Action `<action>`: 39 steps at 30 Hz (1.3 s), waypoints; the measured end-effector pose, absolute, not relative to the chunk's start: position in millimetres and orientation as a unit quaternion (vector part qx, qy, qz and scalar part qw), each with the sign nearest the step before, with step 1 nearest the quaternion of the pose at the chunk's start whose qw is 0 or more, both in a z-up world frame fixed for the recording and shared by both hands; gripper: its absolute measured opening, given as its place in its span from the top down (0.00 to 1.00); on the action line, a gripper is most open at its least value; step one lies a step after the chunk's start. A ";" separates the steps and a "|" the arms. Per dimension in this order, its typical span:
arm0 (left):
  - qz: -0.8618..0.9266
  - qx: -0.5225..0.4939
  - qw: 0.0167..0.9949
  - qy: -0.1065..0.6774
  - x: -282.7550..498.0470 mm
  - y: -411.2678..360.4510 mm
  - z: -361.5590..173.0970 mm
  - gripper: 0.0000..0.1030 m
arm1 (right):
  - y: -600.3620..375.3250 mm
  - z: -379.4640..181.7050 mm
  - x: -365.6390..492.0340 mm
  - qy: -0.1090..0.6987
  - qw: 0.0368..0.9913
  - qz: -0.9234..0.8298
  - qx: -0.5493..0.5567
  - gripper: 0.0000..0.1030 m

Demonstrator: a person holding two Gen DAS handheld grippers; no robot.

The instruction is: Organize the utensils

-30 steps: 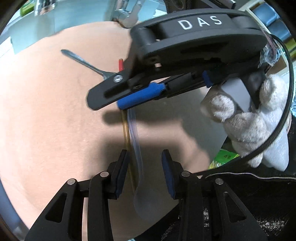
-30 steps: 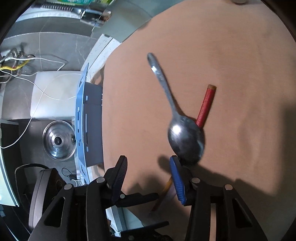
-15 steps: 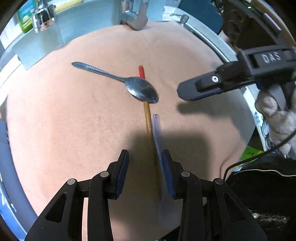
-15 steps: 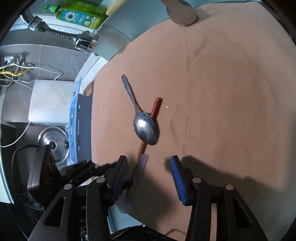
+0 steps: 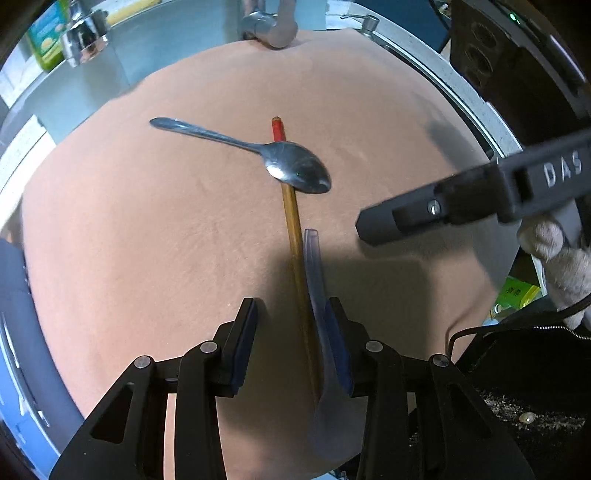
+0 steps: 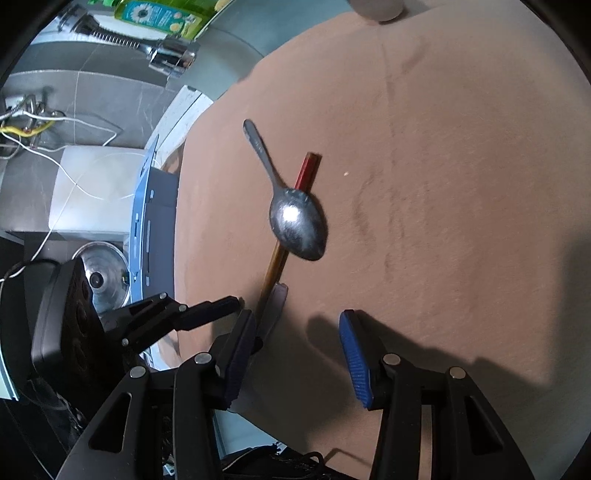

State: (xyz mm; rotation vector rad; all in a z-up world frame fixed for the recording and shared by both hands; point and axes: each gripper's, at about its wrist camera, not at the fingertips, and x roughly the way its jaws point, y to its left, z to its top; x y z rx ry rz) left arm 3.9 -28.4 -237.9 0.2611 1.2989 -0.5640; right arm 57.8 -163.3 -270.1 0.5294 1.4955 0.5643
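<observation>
A metal spoon (image 5: 295,168) (image 6: 297,221) lies on the brown mat (image 5: 147,240), its bowl resting across a wooden chopstick (image 5: 293,236) with a red end. A clear plastic utensil (image 5: 314,269) (image 6: 275,304) lies alongside the chopstick. My left gripper (image 5: 291,343) points down over both; they run between its fingers, the clear one beside the right pad, the left pad apart from them. Its jaws are opening. My right gripper (image 6: 295,354) stands open over bare mat, short of the spoon, nothing between its fingers; the left wrist view shows it at the right (image 5: 443,218).
A faucet (image 5: 271,29) and a sink rim border the mat's far side. A green soap bottle (image 6: 166,18), a blue-grey rack (image 6: 147,221) and a pot lid (image 6: 99,273) sit off the mat's left edge. A gloved hand (image 5: 554,251) holds the right gripper.
My right gripper has drawn back from over the spoon toward the mat's right side. The left gripper has tilted and its jaws have widened slightly. The spoon, chopstick and clear utensil stay put.
</observation>
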 end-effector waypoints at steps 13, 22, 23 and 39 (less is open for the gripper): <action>-0.299 0.153 0.737 0.587 40.5 -4.0 -234.9 0.65 | -158.8 -265.7 23.3 0.632 0.706 0.171 0.272 0.59; -0.360 0.127 0.725 0.573 53.2 5.1 -219.7 0.66 | -136.2 -258.9 -18.7 0.599 0.740 0.112 0.285 0.59; -0.363 0.114 0.727 0.572 59.0 3.6 -217.5 0.66 | -131.3 -258.2 -22.8 0.597 0.744 0.108 0.280 0.59; -0.335 0.222 0.742 0.536 63.2 -43.9 -227.3 0.71 | -123.0 -243.7 -53.4 0.575 0.768 0.071 0.272 0.59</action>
